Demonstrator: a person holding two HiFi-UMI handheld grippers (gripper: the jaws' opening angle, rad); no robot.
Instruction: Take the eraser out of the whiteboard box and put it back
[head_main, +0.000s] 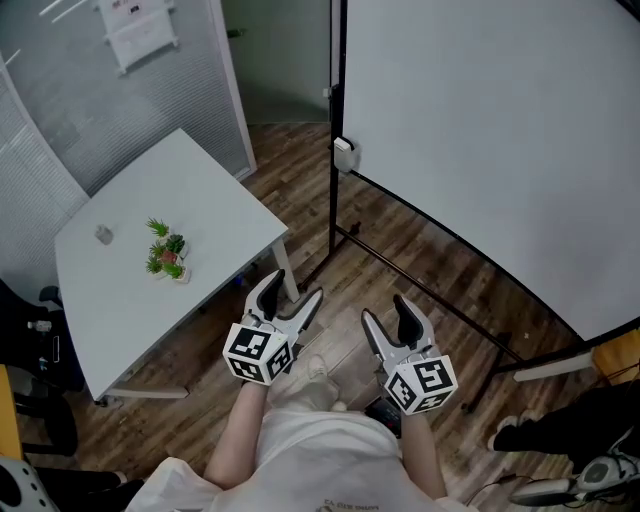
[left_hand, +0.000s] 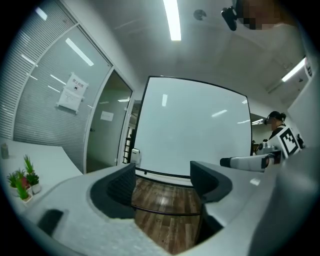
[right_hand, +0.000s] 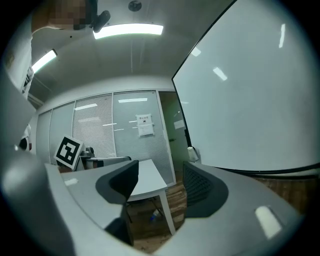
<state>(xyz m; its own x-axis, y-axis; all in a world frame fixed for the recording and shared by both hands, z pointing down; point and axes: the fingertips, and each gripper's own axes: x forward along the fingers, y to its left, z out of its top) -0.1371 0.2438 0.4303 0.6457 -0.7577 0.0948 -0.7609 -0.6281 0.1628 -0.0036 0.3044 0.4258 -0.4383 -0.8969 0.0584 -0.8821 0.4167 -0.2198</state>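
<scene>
Left gripper (head_main: 293, 290) and right gripper (head_main: 386, 312) face the whiteboard (head_main: 480, 130), fingers spread, empty; the whiteboard box (head_main: 343, 155) clings to its edge.

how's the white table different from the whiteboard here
The table lies flat on white legs; the whiteboard stands upright on a black stand. The table carries a small plant and a small grey object; the whiteboard's face is bare, with only a small white box at its left edge. Both are plain white.
</scene>
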